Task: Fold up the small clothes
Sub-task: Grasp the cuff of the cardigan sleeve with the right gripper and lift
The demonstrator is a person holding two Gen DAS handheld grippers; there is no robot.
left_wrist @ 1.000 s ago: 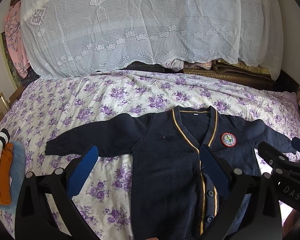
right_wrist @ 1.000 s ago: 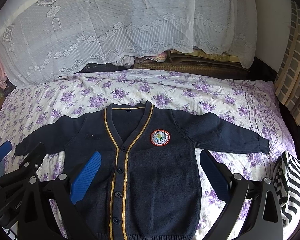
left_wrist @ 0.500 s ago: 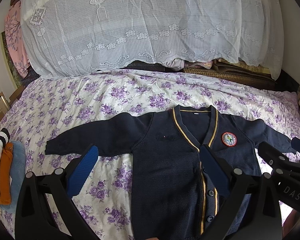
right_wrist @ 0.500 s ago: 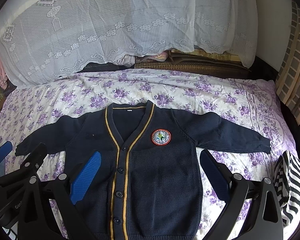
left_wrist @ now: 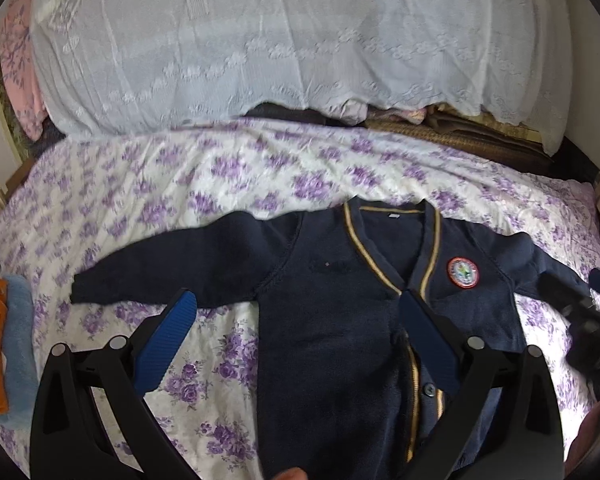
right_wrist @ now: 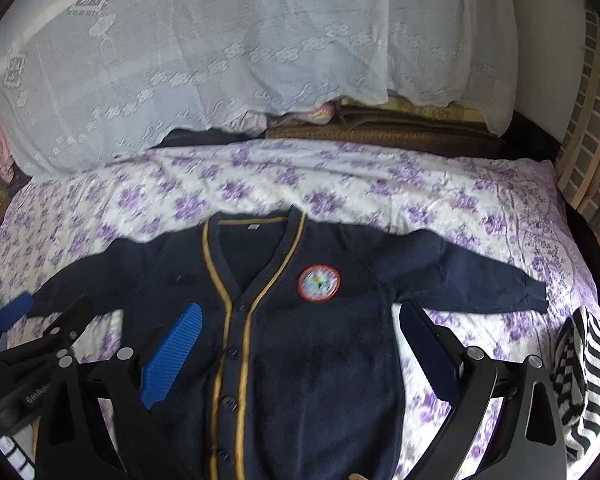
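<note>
One knitted navy cardigan point(right_wrist: 312, 344) lies flat at lower centre of the frame on my bed's floral sheet point(right_wrist: 380, 188), both sleeves spread, with yellow piping and one round badge point(right_wrist: 318, 282). My two tongs, left tongs point(left_wrist: 296, 344) and right tongs point(right_wrist: 300, 354), hover wide open, ribbed blue pads empty. One striped cloth point(right_wrist: 584, 376) sits lower right.

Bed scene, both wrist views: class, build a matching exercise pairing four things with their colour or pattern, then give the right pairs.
Things:
1. cardigan
2. bedsheet
3. round badge
4. crumpled garment at the right edge

Descriptions:
A. black and white stripes
B. red rim
C. navy with yellow trim
D. white with purple flowers

Pairs: 1-C, 2-D, 3-B, 4-A
</note>
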